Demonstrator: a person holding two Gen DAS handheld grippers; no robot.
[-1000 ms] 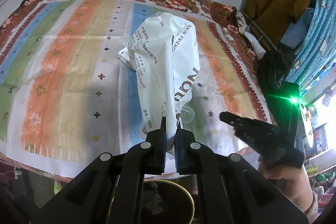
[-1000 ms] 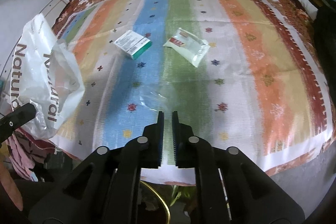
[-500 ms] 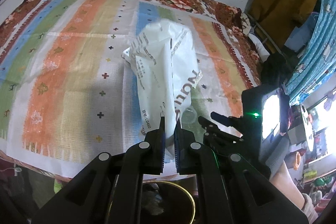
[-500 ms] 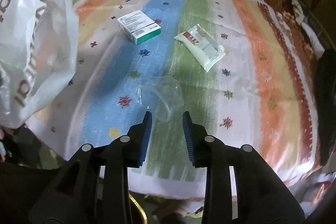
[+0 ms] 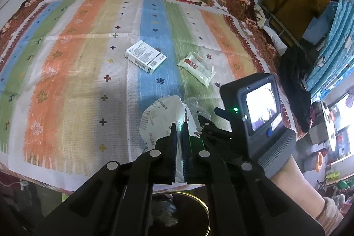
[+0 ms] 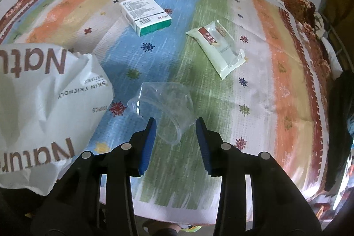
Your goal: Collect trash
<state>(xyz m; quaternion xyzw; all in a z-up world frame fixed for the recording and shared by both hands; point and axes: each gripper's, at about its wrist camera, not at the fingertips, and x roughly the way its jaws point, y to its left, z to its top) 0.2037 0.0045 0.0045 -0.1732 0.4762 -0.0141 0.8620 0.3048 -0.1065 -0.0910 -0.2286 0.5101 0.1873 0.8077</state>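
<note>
Clear plastic cup [image 6: 163, 103] lies on its side on the striped cloth [image 6: 265, 90], rim between my right gripper's [image 6: 176, 125] spread fingers; I'd close gently on the rim. My left gripper [image 5: 179, 125] pinches the white bag [image 5: 159, 116]. Only its view shows the bin [image 5: 199, 202] below.

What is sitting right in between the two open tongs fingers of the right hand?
A clear plastic cup lying on its side, its rim between the right tongs. The right wrist view shows it.
</note>
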